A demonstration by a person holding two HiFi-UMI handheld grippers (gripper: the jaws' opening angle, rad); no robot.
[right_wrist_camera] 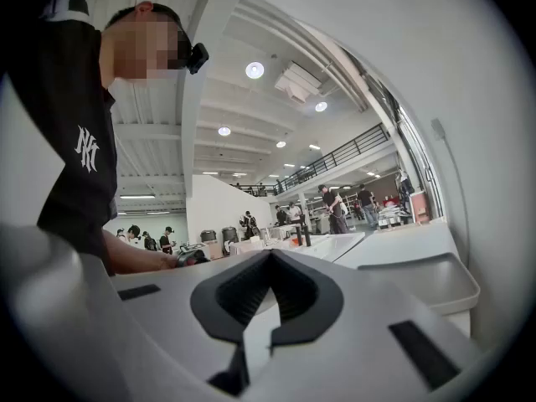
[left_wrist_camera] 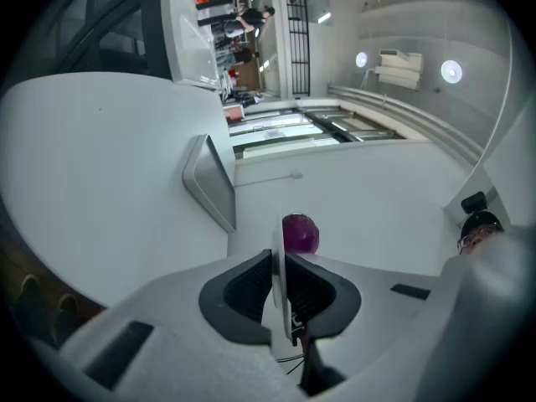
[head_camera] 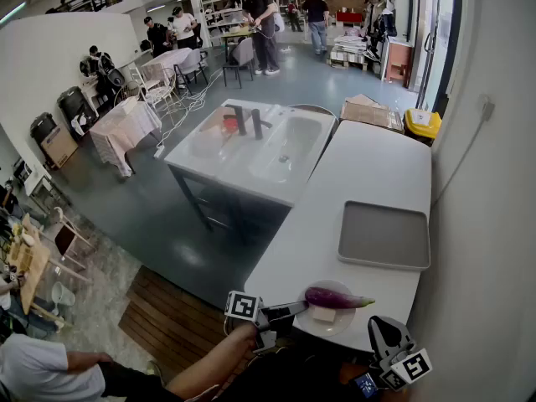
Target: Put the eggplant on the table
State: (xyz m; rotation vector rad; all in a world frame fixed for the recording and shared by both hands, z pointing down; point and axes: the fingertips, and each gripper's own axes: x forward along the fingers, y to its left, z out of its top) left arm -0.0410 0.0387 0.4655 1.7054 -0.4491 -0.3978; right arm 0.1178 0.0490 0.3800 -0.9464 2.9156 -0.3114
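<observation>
A purple eggplant (head_camera: pixel 335 298) lies across a small clear plate (head_camera: pixel 316 325), beside a white piece, over the near end of the white table (head_camera: pixel 368 174). My left gripper (head_camera: pixel 297 311) is shut on the plate's left rim. In the left gripper view the plate rim (left_wrist_camera: pixel 279 258) runs edge-on between the jaws of the left gripper (left_wrist_camera: pixel 280 296), and the eggplant (left_wrist_camera: pixel 300 233) shows just beyond it. Whether the plate rests on the table or hangs above it I cannot tell. My right gripper (head_camera: pixel 381 332) is at the table's near right corner, shut and empty, as the right gripper view (right_wrist_camera: pixel 266 308) also shows.
A grey tray (head_camera: pixel 383 235) lies on the table beyond the plate, also seen as the tray (left_wrist_camera: pixel 209 182) and the tray (right_wrist_camera: pixel 427 279). A white sink unit (head_camera: pixel 251 145) adjoins the table's left side. A wall runs along the right. People stand far back in the hall.
</observation>
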